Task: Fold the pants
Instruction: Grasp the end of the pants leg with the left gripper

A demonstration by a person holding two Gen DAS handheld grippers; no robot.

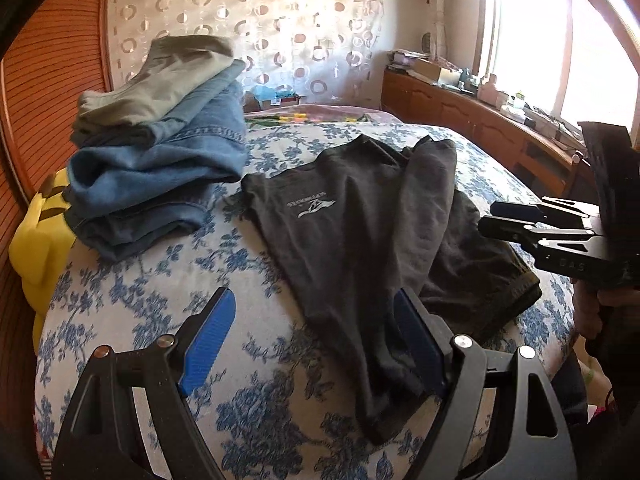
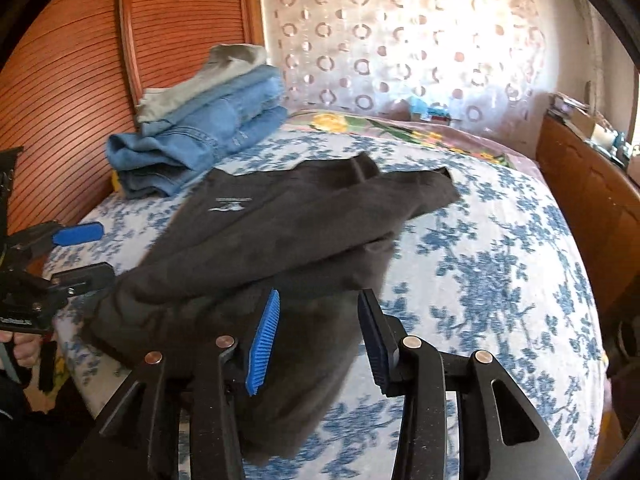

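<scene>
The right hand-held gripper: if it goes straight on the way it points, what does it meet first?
Probably the dark pants: their cloth already lies between the open fingers of the right hand-held gripper.

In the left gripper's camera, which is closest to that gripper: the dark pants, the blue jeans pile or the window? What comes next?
1. Dark pants, just ahead of the left gripper, reaching its right pad.
2. Blue jeans pile, farther back on the left.
3. Window, far right, past the bed.

I see the dark grey pants (image 1: 360, 232) lying folded over and rumpled on the bed, small white logo facing up, legs overlapping.
</scene>
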